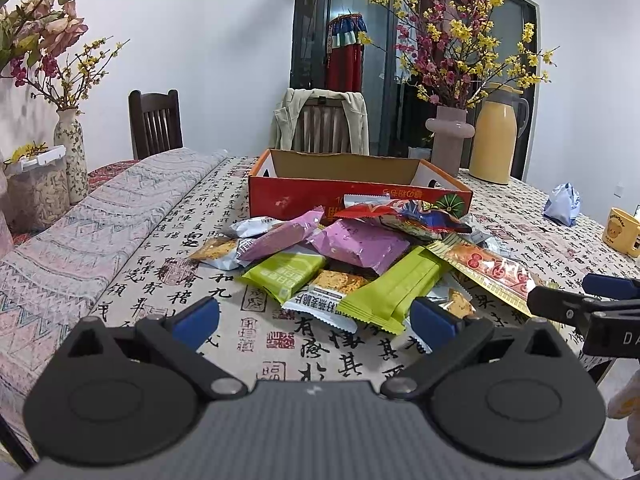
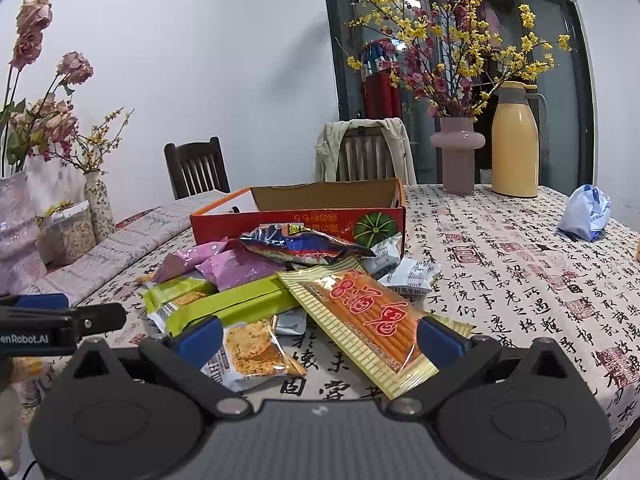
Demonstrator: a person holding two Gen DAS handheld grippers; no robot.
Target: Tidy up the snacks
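Many sealed snack packets (image 2: 280,300) are heaped on the tablecloth (image 2: 500,280), just in front of the red cardboard box (image 1: 352,196). They are judged light, crinkly and slippery, their biscuits crushable; a crimped end seam is best pinched. Nothing is seen inside the box. Left gripper (image 1: 316,316) and right gripper (image 2: 320,336) are held wide open, gripping nothing.

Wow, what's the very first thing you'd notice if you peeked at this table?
The messy pile of snacks in the middle of the table, bright purple and green wrappers heaped just in front of the open red box. Behind it on the right stands a pink vase of yellow and pink blossoms beside a yellow jug.
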